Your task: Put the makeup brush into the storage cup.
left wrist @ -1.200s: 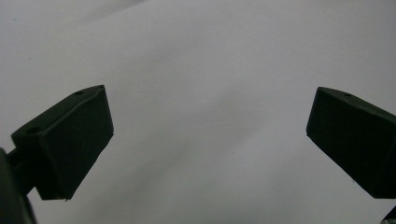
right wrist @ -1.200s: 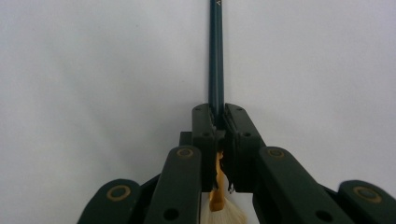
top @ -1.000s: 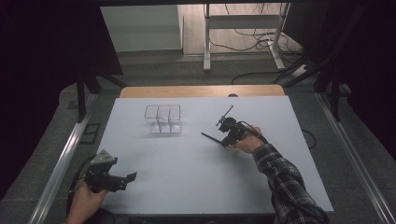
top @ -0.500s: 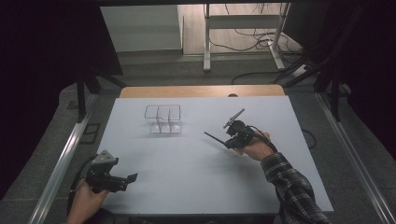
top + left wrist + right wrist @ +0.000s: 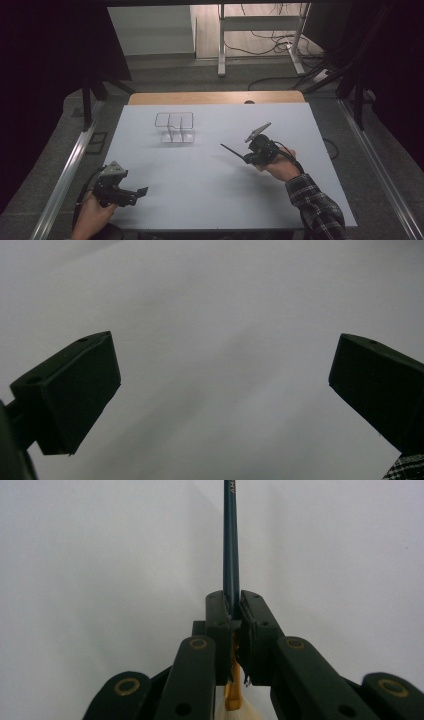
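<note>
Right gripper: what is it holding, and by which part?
The right gripper clamps a dark-handled brush on its handle just ahead of the gold ferrule.

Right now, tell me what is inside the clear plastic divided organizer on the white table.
Nothing shows through the clear plastic divided organizer: its compartments look empty down to the white table. The dark-handled brush remains clamped in the right gripper, well apart.

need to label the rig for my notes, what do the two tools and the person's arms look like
Both tools are black. The left tool has a grey three-cornered plate on top, blocky black pads and a dark cable trailing back. The right tool carries a similar grey plate and a black cable; its linkage arms show brass-coloured rivets. The right arm wears a dark plaid sleeve.
</note>
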Available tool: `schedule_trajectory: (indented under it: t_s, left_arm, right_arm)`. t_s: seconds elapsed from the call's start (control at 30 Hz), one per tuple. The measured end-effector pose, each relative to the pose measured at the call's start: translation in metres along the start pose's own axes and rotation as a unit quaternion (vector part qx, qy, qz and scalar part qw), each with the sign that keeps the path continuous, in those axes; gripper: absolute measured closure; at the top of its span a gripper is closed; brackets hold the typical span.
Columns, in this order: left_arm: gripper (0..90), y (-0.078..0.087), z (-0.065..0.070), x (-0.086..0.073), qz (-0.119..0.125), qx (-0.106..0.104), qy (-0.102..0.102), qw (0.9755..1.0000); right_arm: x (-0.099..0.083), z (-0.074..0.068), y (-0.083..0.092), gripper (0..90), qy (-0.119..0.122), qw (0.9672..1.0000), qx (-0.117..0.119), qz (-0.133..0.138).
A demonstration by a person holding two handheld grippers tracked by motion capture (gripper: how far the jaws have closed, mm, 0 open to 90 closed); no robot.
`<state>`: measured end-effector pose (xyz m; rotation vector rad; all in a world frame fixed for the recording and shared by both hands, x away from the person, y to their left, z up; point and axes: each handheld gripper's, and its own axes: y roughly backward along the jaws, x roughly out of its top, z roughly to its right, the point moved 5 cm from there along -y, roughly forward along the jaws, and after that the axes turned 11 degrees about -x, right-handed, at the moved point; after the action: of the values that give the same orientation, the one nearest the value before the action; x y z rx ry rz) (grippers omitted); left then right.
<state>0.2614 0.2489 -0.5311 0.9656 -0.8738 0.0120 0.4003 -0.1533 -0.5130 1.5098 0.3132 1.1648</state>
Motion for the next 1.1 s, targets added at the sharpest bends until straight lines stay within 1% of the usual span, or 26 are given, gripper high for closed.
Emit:
schedule_trajectory:
  t_s: [0.13,0.17,0.23,0.27,0.43,0.57,0.6,0.73,0.87,1.03,1.1]
  left_arm:
    - [1.0,-0.001,0.000,0.000,-0.004,0.002,-0.002,1.0000]
    - [1.1,-0.001,0.001,0.000,-0.005,0.003,-0.004,1.0000]
    - [1.3,-0.001,0.001,0.000,-0.006,0.002,-0.005,1.0000]
    - [1.4,-0.001,0.000,-0.001,-0.008,0.003,-0.003,1.0000]
    - [1.9,-0.001,-0.001,-0.001,-0.008,0.003,0.005,1.0000]
    - [2.4,-0.001,-0.001,-0.001,-0.008,0.003,0.005,0.9999]
    - [2.5,-0.001,-0.001,-0.001,-0.008,0.004,0.005,0.9999]
    - [2.5,-0.001,-0.001,-0.001,-0.006,0.005,0.006,0.9999]
    - [2.7,0.001,-0.002,0.000,0.001,0.007,0.012,0.9999]
    - [2.3,0.001,-0.001,0.000,0.003,0.009,0.006,0.9999]
    - [1.6,0.001,0.000,0.001,0.009,0.013,0.006,0.9999]
  right_arm:
    - [-0.003,-0.002,0.001,84.0,-0.002,1.0000,0.000,-0.003]
    - [-0.005,-0.002,0.002,83.9,-0.007,1.0000,-0.006,-0.004]
    - [-0.005,-0.003,0.003,84.0,-0.009,0.9999,-0.008,-0.004]
    - [-0.005,-0.003,0.005,83.9,-0.010,0.9999,-0.010,0.000]
    - [-0.007,-0.005,0.009,84.0,-0.011,0.9999,-0.011,-0.001]
    - [-0.009,-0.008,0.011,84.0,-0.011,0.9999,-0.011,-0.003]
    - [-0.009,-0.010,0.013,84.0,-0.006,0.9999,-0.011,-0.002]
    - [-0.010,-0.014,0.014,83.9,-0.001,1.0000,-0.009,-0.003]
    - [-0.012,-0.023,0.017,84.0,0.009,0.9999,-0.004,-0.006]
    - [-0.014,-0.028,0.019,83.9,0.014,0.9999,-0.001,-0.006]
    - [-0.015,-0.030,0.019,83.9,0.014,0.9999,-0.001,-0.007]
